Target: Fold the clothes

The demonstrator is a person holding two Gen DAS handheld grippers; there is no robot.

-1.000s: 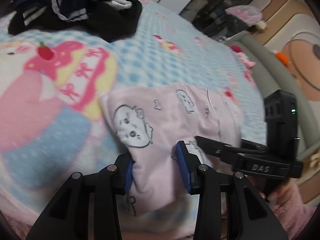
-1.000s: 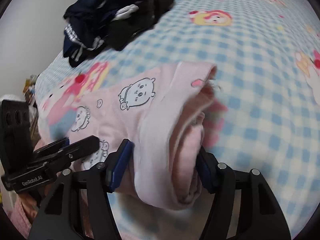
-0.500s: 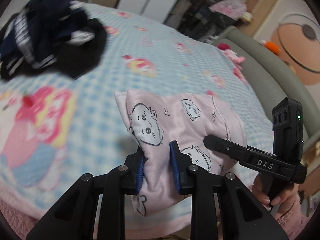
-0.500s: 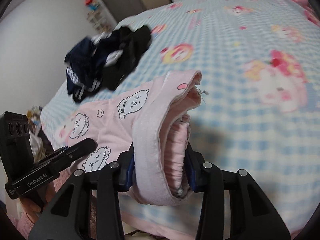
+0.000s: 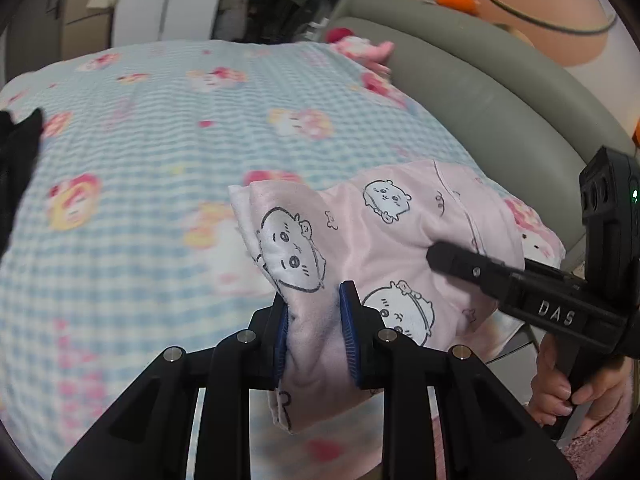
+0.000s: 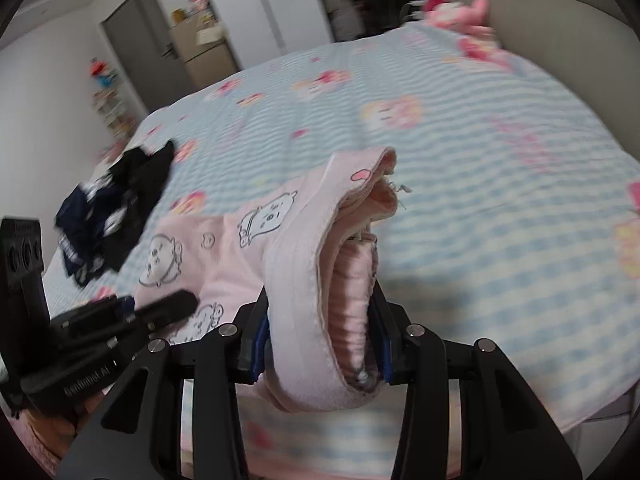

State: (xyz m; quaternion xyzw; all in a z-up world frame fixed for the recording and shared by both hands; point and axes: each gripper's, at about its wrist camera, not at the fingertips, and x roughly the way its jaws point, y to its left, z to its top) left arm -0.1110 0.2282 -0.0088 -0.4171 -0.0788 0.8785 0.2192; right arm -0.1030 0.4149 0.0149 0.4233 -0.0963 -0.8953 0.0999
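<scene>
The left hand-held gripper (image 5: 314, 330) pinches one end of the pink garment (image 5: 404, 236), and the right hand-held gripper (image 6: 318, 340) clamps the thick, layered other end. The garment, already folded into a compact bundle, hangs between them above the near edge of the bed (image 5: 160, 152). Beyond it, toward the bed's far left side, a dark clothes pile (image 6: 112, 208) lies unfolded, so most folding seems left.
</scene>
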